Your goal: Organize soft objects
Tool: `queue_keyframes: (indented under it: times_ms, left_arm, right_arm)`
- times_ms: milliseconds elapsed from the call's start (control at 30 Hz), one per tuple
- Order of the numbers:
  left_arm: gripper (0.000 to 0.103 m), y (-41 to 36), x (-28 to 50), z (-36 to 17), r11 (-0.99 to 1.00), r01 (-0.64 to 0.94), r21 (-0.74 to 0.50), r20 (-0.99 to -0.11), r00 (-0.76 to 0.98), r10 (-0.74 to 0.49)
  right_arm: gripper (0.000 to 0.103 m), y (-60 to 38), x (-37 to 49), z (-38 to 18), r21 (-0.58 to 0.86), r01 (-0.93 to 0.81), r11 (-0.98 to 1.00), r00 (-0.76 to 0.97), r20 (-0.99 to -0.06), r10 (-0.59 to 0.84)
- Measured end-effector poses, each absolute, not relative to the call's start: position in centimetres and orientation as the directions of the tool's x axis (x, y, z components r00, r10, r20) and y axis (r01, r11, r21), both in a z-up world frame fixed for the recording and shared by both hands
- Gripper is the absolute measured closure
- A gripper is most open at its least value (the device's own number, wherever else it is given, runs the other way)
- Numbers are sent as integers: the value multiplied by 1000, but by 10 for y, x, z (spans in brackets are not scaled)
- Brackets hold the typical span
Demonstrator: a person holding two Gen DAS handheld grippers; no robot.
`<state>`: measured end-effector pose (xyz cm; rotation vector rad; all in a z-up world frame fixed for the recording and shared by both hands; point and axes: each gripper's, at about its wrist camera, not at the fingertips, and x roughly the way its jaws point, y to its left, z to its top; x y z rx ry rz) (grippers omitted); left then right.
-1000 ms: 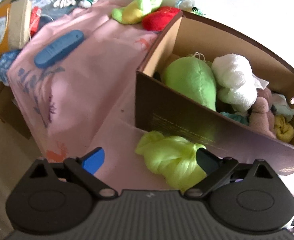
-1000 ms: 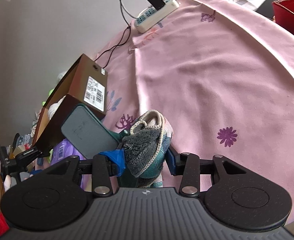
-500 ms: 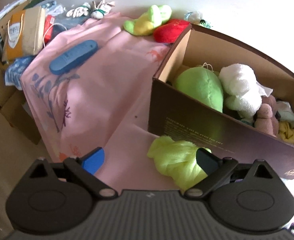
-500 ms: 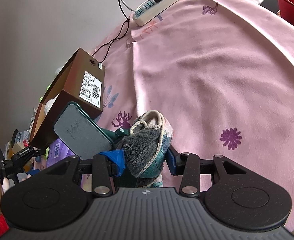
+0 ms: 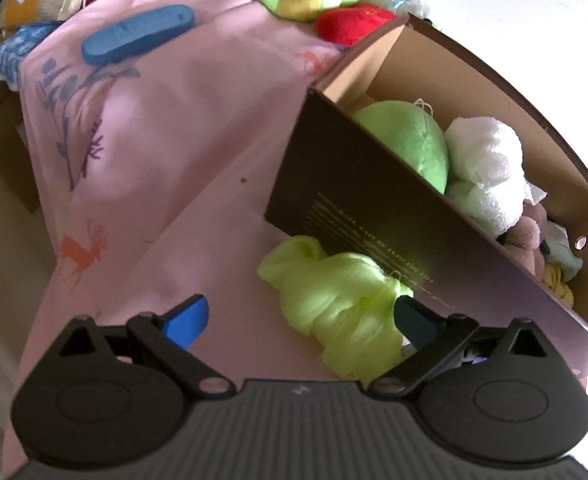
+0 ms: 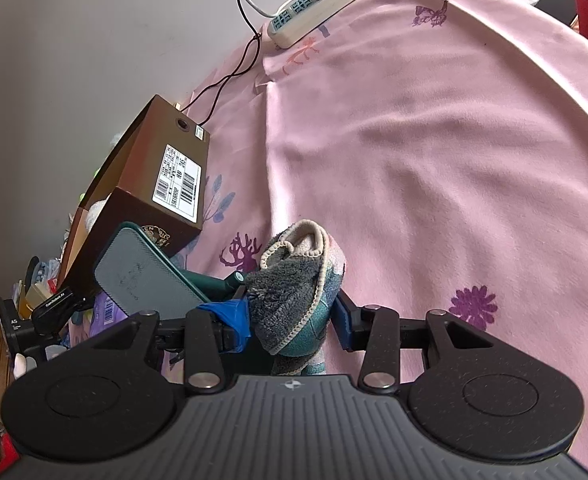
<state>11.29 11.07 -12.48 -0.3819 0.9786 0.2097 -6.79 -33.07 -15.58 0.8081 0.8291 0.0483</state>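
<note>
Fleecy grey-and-teal cloth (image 6: pixel 294 304), rolled into a thick wad, sits clenched between the right gripper (image 6: pixel 289 318) fingers, hanging clear above the pink sheet (image 6: pixel 434 152). Looks light, limp and squashy; no risk of breakage, but loose folds could slip out, so best pinched across the bunched middle, as now. Roll's long axis runs up and away from the fingers, folded end pointing toward the sheet ahead. Lime-green satiny cloth (image 5: pixel 334 292) lies crumpled on the sheet, touching the box (image 5: pixel 374 216) wall; likely slippery, so grab deep into the bunch. Lies roughly diagonal along the box. Left gripper (image 5: pixel 300 318) fingers released, spread wide, the right one against the cloth.
</note>
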Motion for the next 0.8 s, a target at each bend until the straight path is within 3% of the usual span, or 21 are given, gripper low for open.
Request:
queue_keyframes:
  times_ms: [267,333,400,533,800]
  left_arm:
    - [3,108,121,-139,918,-323,-230,-830,558,-12]
    - [3,102,124,-141,931,-314,-185,-824,566,27]
    - [6,94,126,-143,946,-298,-124,-822,564,70]
    - [22,91,125,-141,957,-261,-125,-812,581,52]
    - [27,91,122,-138,962,-253,-100,-810,583,69]
  right_arm:
    - [78,-337,-68,-160,680,276,679,693,-631,350]
    - [78,-336,-68,-160,678,275,681,692,-632,349]
    - [78,-337,-68,-161,680,277,679,693,-631,350]
    - [78,-337,-66,-162,682,277,676,691,-631,353]
    - [78,-338,-64,-162,684,277,675,685,-633,361]
